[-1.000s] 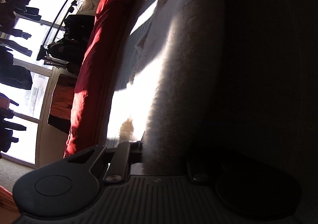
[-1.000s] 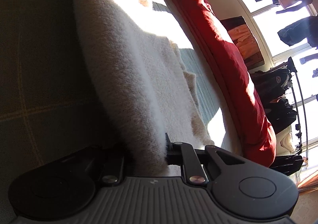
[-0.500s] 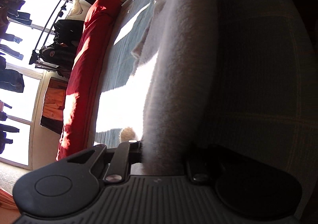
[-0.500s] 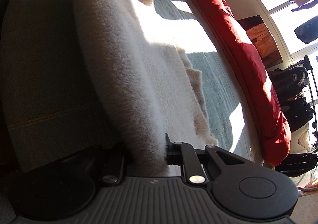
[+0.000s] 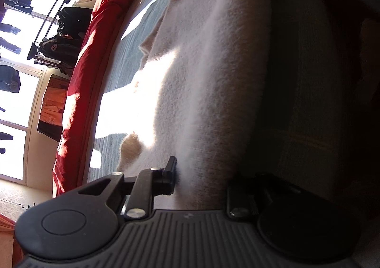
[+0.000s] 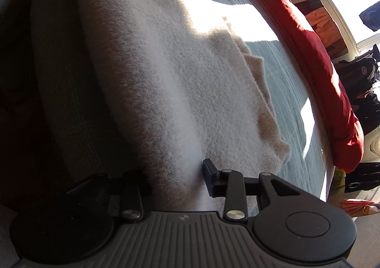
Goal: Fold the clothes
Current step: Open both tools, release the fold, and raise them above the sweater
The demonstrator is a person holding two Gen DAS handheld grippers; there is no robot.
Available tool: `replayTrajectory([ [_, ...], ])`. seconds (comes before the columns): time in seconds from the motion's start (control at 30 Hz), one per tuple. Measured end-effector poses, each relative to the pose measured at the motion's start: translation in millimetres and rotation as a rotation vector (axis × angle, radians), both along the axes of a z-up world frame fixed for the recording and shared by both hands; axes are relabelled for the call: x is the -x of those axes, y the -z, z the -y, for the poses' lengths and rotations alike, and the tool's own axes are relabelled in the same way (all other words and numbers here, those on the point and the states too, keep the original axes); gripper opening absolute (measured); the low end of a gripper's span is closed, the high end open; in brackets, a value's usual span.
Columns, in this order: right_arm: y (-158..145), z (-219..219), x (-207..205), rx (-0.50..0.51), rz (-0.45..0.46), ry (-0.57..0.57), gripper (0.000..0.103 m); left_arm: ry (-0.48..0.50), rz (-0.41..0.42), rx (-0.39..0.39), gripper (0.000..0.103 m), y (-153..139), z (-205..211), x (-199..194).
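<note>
Cream-white fuzzy knit — a sweater [image 5: 213,73] — lies folded on a teal bedspread [image 5: 133,54], its doubled edge running from the bottom centre of each wrist view up toward the top. In the left wrist view the left gripper [image 5: 201,180] straddles that folded edge at the bottom of the frame; its jaws have just been opening, the sunlit finger [image 5: 169,172] stands just clear of the nap, and the other finger is lost in shadow. In the right wrist view the right gripper [image 6: 175,180] likewise straddles the fold at bottom centre; its jaws have also just been opening, and a visible gap separates the lit finger [image 6: 210,177] from the knit — the sweater sits between the fingers, not clamped. A red duvet roll [image 5: 78,106] borders the bedspread along the left of the left view. Dark garments hang on a clothes rail [image 5: 54,20] before a bright window [image 5: 11,92] at upper left. Sunlight falls in a hard patch across sweater and bedspread.
</note>
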State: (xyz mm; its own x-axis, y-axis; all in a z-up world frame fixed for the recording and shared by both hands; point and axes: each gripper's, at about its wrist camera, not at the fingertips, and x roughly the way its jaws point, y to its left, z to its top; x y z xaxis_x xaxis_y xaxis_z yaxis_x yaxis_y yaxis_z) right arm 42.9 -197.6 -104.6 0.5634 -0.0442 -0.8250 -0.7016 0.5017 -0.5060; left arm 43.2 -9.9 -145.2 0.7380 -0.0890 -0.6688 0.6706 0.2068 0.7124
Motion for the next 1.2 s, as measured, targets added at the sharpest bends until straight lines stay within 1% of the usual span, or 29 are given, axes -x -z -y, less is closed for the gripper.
replayTrajectory([
  [0.03,-1.5,2.5,4.9,-0.001,-0.009,0.001,0.052,-0.011,-0.007,0.005,0.031,-2.1,-0.6,1.9],
  [0.07,-3.0,5.1,9.8,-0.002,-0.017,0.003,0.058,-0.02,-0.017,0.009,0.034,-4.5,-2.0,4.1],
  [0.1,-4.6,7.6,14.7,-0.003,-0.026,0.004,0.061,-0.027,-0.032,0.011,0.036,-7.3,-4.6,6.9],
  [0.13,-6.7,11.3,18.9,-0.009,-0.031,0.013,0.063,-0.033,-0.047,0.016,0.044,-10.6,-7.7,10.1],
  [0.17,-10.3,16.9,21.7,-0.031,-0.038,0.039,0.063,-0.04,-0.063,0.026,0.049,-14.8,-11.7,14.1],
  [0.23,-19.3,30.0,25.9,-0.098,-0.062,0.107,0.063,-0.054,-0.094,0.046,0.051,-23.1,-19.8,21.9],
  [0.27,-25.4,37.8,27.4,-0.149,-0.072,0.149,0.063,-0.061,-0.11,0.056,0.051,-27.2,-23.8,25.8],
  [0.33,-40.3,55.7,23.7,-0.288,-0.1,0.255,0.063,-0.092,-0.135,0.101,0.051,-40.3,-30.0,28.3],
  [0.37,-47.7,64.5,20.3,-0.36,-0.112,0.312,0.064,-0.119,-0.148,0.143,0.051,-49.2,-32.1,25.6],
  [0.4,-54.2,71.9,16.0,-0.426,-0.119,0.364,0.067,-0.156,-0.164,0.205,0.051,-60.1,-33.2,18.9],
  [0.43,-60.0,78.2,11.1,-0.488,-0.122,0.412,0.072,-0.192,-0.18,0.267,0.054,-71.0,-34.2,12.1],
  [0.5,-68.6,85.6,1.5,-0.602,-0.127,0.482,0.073,-0.276,-0.24,0.427,0.059,-91.2,-37.5,-6.1],
  [0.57,-73.3,88.1,-10.7,-0.711,-0.124,0.543,0.075,-0.362,-0.326,0.579,0.07,-100.7,-40.8,-21.3],
  [0.63,-71.2,83.8,-19.4,-0.754,-0.107,0.58,0.076,-0.444,-0.405,0.711,0.07,-103.4,-43.2,-32.5],
  [0.7,-64.6,78.1,-24.9,-0.757,-0.094,0.61,0.076,-0.503,-0.433,0.784,0.07,-94.3,-42.8,-35.5],
  [0.83,-43.3,67.1,-23.9,-0.751,-0.077,0.662,0.076,-0.579,-0.443,0.825,0.07,-65.4,-36.8,-34.7],
  [0.97,-24.3,54.3,-16.7,-0.722,-0.043,0.679,0.08,-0.615,-0.417,0.748,0.07,-34.3,-27.2,-27.0],
  [1.07,-5.8,49.3,-15.3,-0.683,-0.032,0.703,0.083,-0.658,-0.4,0.728,0.072,-15.1,-34.3,-24.2],
  [1.13,3.3,49.0,-14.9,-0.666,-0.027,0.714,0.085,-0.684,-0.401,0.752,0.074,-10.0,-41.6,-23.3],
  [1.2,3.9,51.0,-15.0,-0.679,-0.029,0.733,0.085,-0.696,-0.407,0.748,0.074,-15.9,-42.0,-24.3],
])
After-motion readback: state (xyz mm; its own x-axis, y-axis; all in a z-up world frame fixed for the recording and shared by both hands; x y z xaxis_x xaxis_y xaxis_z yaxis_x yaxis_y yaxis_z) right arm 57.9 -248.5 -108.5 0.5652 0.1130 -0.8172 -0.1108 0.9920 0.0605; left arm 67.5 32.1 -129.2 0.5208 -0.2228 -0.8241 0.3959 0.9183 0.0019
